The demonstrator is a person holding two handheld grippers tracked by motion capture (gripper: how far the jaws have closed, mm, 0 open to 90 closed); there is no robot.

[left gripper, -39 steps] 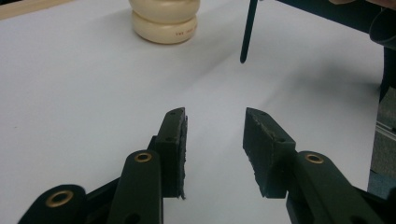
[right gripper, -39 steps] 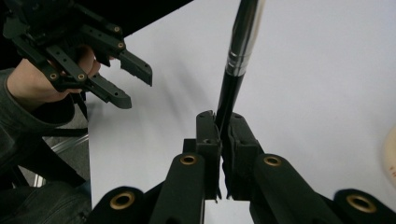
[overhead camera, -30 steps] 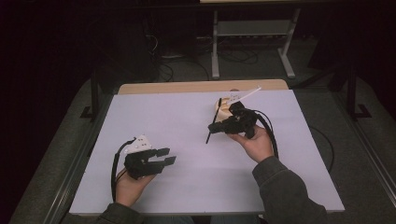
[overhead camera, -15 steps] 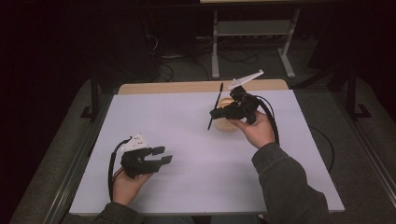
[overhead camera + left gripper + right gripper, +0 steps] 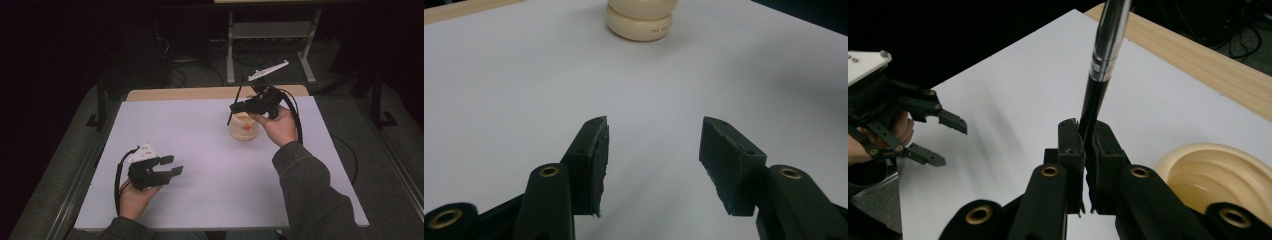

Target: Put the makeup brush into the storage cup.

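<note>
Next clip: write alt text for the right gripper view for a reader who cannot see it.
The right gripper has its two black jaws shut on a thin rod, black at the bottom and shiny metal higher up, rising out of the top of the picture. A cream ribbed bowl sits on the white table at lower right; the left gripper, open, is at far left.

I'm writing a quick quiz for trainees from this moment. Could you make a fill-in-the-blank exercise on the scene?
1. The right gripper is shut on a slim black and ____ rod.
2. The left gripper has its jaws ____, with nothing between them.
3. The cream pot stands on the ____ table.
4. The pot stands below the ____ gripper.

Missing words: silver; open; white; right
</note>
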